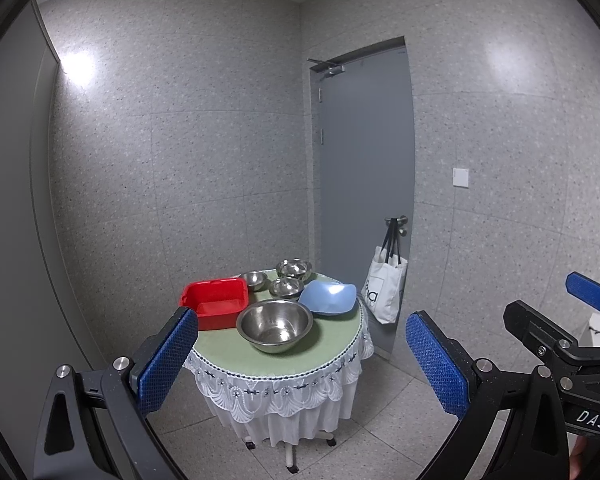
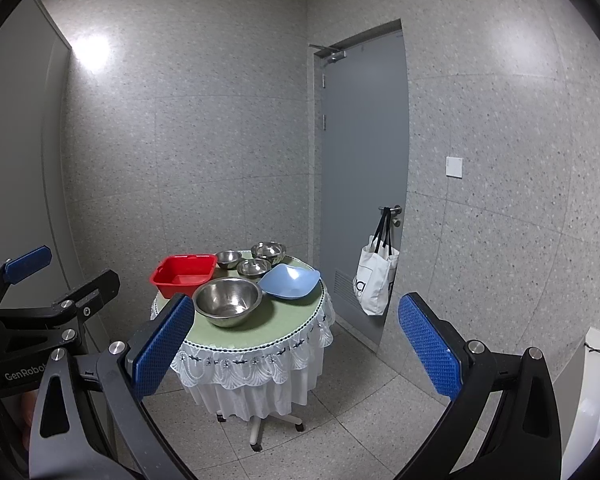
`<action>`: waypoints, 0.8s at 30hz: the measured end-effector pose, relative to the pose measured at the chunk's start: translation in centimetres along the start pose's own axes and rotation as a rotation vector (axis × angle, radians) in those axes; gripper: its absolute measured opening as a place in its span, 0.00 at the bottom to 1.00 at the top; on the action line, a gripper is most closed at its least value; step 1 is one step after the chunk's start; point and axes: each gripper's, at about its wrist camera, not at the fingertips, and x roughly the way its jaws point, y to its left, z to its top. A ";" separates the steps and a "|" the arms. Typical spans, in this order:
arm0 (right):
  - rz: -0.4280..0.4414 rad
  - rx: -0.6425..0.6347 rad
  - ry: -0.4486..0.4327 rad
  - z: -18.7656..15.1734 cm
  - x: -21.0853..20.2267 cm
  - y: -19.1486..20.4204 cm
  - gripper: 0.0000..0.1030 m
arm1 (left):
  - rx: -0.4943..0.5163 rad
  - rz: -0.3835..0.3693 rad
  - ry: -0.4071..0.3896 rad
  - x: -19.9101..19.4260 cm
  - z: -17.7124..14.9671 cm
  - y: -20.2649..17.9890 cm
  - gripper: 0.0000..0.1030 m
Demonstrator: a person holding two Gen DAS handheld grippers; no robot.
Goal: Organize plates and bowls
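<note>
Hiding part of the red tub (image 1: pixel 216 300), the left tongs (image 1: pixel 300 364) gape empty, as do the right tongs (image 2: pixel 296 346). Beside the tub on the round surface (image 1: pixel 332 344) stand an upright big steel bowl (image 1: pixel 275 326), a blue dish (image 1: pixel 329 298) and three small bowls (image 1: pixel 286 287) behind. Beyond the tub: grey door (image 1: pixel 366 168), hanging tote (image 1: pixel 384 292).

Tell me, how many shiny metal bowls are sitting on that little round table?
4. The large steel bowl sits at the front edge, a small one just behind it, another beside the red tub, and the last at the back. None looks hidden.
</note>
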 end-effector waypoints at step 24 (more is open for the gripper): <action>0.001 0.006 0.005 -0.5 0.7 0.6 1.00 | 0.001 0.002 0.002 0.1 0.0 -0.1 1.00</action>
